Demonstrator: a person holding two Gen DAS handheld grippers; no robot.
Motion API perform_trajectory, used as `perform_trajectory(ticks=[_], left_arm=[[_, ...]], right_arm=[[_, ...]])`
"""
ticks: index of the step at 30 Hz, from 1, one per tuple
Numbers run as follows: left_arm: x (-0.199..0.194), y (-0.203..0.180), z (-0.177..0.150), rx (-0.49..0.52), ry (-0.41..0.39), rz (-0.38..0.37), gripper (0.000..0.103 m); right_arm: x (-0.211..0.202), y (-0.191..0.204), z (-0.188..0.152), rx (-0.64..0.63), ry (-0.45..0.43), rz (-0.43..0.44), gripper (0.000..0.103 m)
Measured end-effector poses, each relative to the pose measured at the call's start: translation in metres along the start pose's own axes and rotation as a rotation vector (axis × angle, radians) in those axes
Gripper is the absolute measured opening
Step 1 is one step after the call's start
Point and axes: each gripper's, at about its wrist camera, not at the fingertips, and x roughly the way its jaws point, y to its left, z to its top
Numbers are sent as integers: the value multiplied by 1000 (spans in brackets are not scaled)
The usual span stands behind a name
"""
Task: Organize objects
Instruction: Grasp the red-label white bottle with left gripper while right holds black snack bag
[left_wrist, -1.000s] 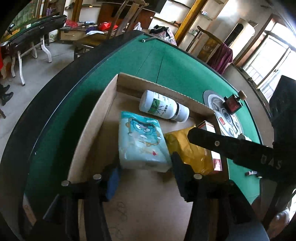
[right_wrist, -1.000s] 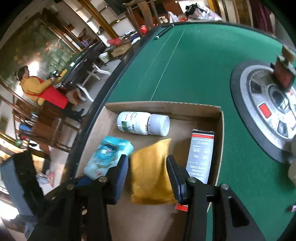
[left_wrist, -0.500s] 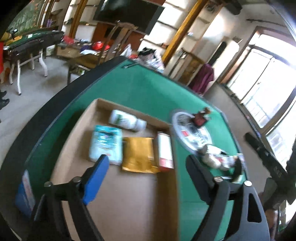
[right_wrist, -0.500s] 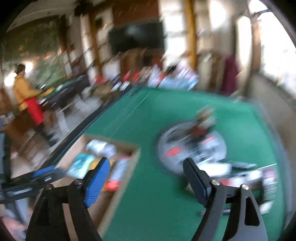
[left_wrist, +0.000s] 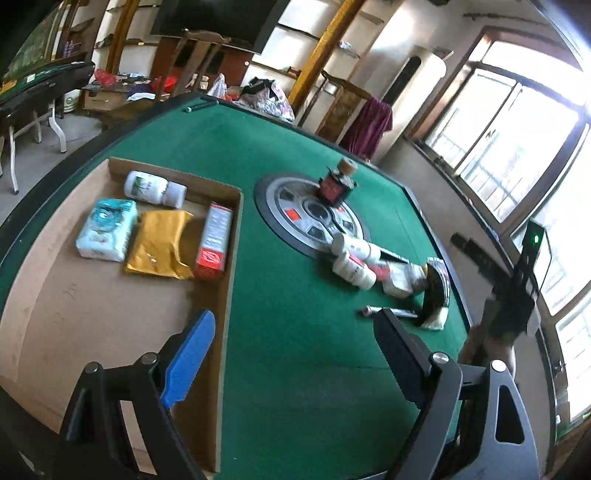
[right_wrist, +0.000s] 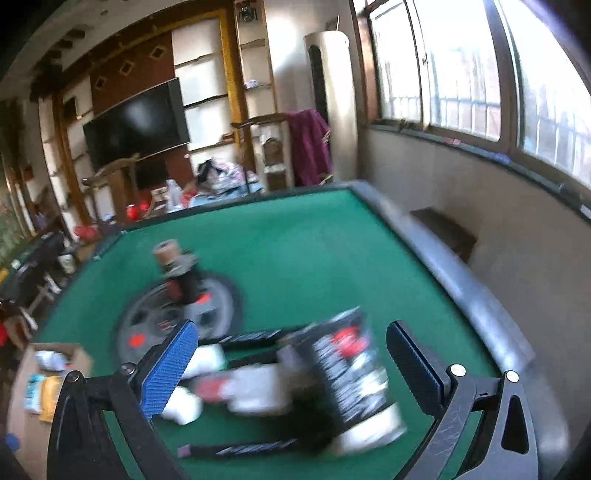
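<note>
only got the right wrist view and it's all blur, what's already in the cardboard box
Observer: The left wrist view shows four things: a white bottle, a blue tissue pack, a yellow pouch, a red and white carton.
Operator: is the bottle standing
Observer: No, it lies on its side by the cardboard box far wall.
Operator: left hand-held gripper holding anything
Observer: No, the left hand-held gripper is open and empty.

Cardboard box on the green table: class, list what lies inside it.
Inside the cardboard box: a white bottle on its side, a tissue pack, a yellow pouch and a red-and-white carton. Anything beneath them is hidden.
</note>
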Motion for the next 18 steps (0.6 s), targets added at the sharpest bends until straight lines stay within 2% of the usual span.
perform_trajectory(ticks=[3, 6, 8, 9, 13, 18], left_arm=[[6, -8, -2, 17, 10, 16, 87], [19, -14, -3, 11, 35, 23, 87], [29, -19, -4, 9, 60, 18, 87], [35, -22, -6, 7, 74, 13, 87], [54, -32, -11, 13, 124, -6, 87], [61, -44, -5, 89, 136, -5, 87]], right_arm=[[3, -34, 5, 11, -70, -57, 103], [0, -56, -10, 76, -129, -105, 103], [9, -67, -8, 106, -63, -108, 103], [10, -73, -7, 140, -56, -60, 103], [6, -74, -9, 152, -62, -55, 103], [12, -77, -19, 160, -6, -38, 103]])
